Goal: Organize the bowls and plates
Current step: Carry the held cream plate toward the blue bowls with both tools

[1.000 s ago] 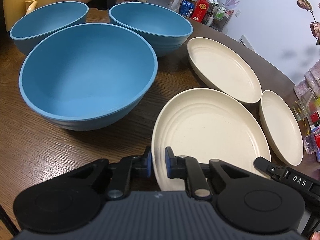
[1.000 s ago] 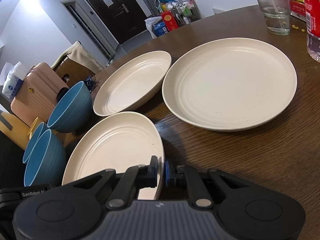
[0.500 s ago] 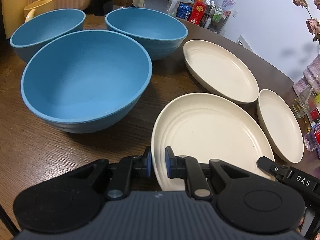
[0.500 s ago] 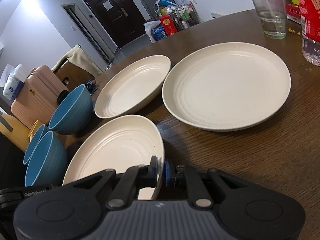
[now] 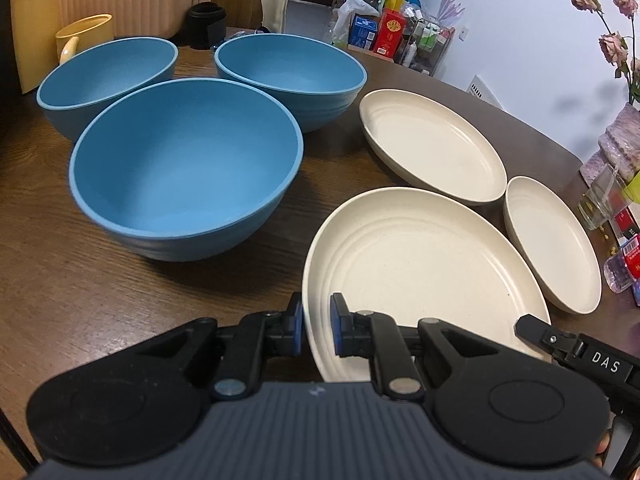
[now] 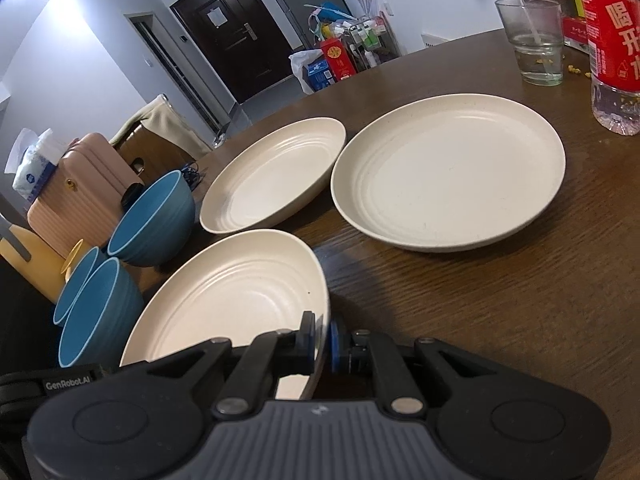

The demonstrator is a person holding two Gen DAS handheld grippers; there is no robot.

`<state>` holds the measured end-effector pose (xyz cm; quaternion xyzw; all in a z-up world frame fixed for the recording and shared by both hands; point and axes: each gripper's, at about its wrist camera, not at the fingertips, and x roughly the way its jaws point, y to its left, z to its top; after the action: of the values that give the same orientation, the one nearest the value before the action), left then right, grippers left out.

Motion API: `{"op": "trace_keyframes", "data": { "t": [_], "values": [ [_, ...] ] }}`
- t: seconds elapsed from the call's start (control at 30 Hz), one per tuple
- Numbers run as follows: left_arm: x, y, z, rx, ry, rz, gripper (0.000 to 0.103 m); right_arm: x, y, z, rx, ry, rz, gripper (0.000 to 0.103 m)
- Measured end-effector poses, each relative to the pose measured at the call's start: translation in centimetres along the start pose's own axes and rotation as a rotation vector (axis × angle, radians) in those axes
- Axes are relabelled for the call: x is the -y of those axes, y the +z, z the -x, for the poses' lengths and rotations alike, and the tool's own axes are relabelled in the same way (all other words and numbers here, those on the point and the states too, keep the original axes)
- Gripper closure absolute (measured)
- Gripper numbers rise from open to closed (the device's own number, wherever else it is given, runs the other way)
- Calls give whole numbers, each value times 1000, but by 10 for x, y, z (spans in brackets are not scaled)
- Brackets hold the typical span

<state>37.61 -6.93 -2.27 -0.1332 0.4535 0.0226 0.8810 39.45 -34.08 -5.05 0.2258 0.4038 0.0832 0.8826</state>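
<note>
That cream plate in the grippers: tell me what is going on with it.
A person has both handheld grippers clamped on the nearest cream plate: the left gripper on its left rim, the right gripper on its right rim. Two more cream plates and three blue bowls stand separately on the wooden table; nothing is stacked yet.

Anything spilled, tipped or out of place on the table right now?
Yes: small yellow crumbs lie scattered on the table around the glass. The plates and bowls look intact; both grippers pinch the near plate.
</note>
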Motion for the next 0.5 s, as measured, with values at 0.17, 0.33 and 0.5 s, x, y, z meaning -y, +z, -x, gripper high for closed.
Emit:
{"op": "trace_keyframes", "data": {
  "t": [0.17,0.33,0.5],
  "values": [
    [-3,-4,11,10,-3,-6,89,-5,-5,11,11,2,2,96],
    [-7,-11,26,23,-10,-9,89,-11,-10,26,28,9,8,96],
    [-12,-18,45,43,-18,-15,89,-19,-17,44,47,13,16,96]
  ]
}}
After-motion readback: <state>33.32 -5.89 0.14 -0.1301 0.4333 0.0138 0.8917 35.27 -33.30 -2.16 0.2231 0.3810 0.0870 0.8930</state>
